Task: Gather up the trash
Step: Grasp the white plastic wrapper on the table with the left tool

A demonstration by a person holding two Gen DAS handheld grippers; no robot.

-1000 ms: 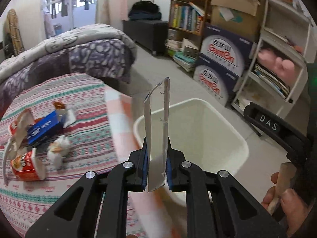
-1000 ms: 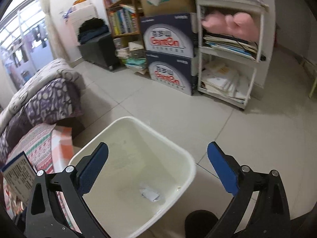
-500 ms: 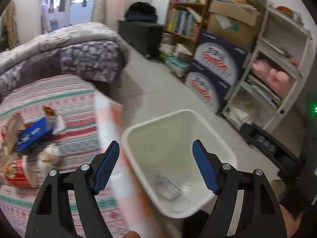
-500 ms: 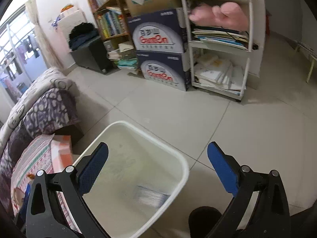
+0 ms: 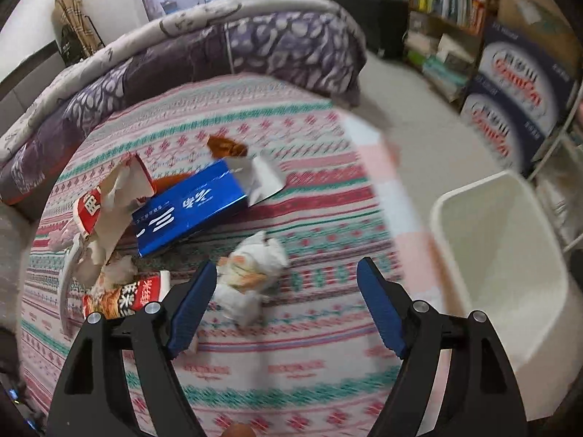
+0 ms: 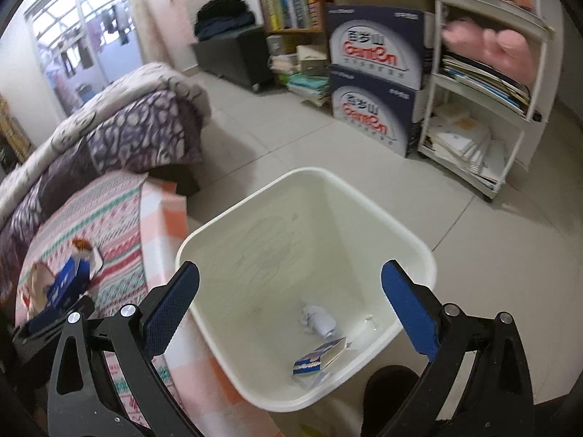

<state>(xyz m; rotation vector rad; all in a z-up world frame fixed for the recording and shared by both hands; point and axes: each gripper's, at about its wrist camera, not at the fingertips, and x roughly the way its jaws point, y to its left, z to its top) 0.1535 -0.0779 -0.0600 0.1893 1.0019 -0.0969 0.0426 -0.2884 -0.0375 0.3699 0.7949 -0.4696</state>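
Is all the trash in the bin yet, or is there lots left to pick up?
Not yet. The white bin already holds a crumpled paper and a small box. Both grippers are empty, jaws open. Still on the striped cover: a wadded wrapper, a blue box, a red noodle cup and more scraps.

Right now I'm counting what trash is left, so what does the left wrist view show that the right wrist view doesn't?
Only the left wrist view shows the crumpled white wrapper and the red noodle cup near the open left tool. Only the right wrist view shows the bin's floor, with a small box and a paper wad, beyond the open right tool. Both show the white bin and the blue box on the striped cover.
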